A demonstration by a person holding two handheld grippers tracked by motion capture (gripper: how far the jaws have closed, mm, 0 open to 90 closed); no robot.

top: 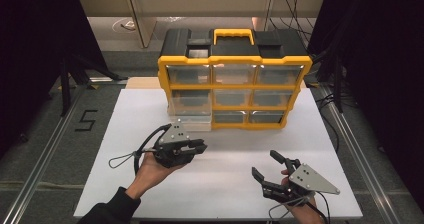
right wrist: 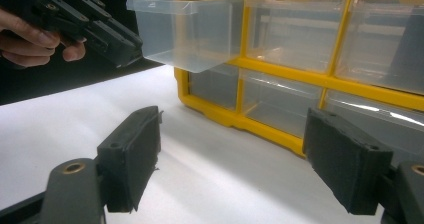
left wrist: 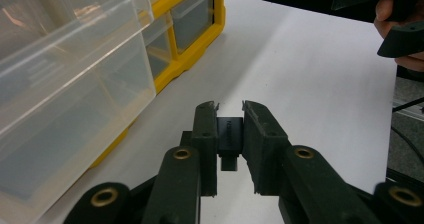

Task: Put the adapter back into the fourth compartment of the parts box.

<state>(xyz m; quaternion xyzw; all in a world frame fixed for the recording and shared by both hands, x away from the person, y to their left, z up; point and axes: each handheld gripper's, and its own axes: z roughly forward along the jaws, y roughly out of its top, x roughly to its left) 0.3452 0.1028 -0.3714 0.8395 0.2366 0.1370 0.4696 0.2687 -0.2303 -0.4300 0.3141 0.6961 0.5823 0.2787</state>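
Observation:
My left gripper [left wrist: 230,106] is shut on a small black block [left wrist: 229,133] pinched between its jaws. It hovers over the white board just in front of a clear drawer [top: 190,118] that is pulled out of the left column of the yellow and black organizer [top: 235,86]. In the high view the left gripper [top: 202,147] points right, held from below by a hand. My right gripper [top: 263,162] stands open with nothing between its jaws, near the front right of the board. In the right gripper view its jaws [right wrist: 232,119] face the organizer, with the pulled-out drawer [right wrist: 190,29] up and to the left.
The white board [top: 150,184] lies on a grey floor with metal rails at both sides. The organizer has a yellow carry handle [top: 233,34] on top, and its other clear drawers are pushed in. Dark curtains flank the scene.

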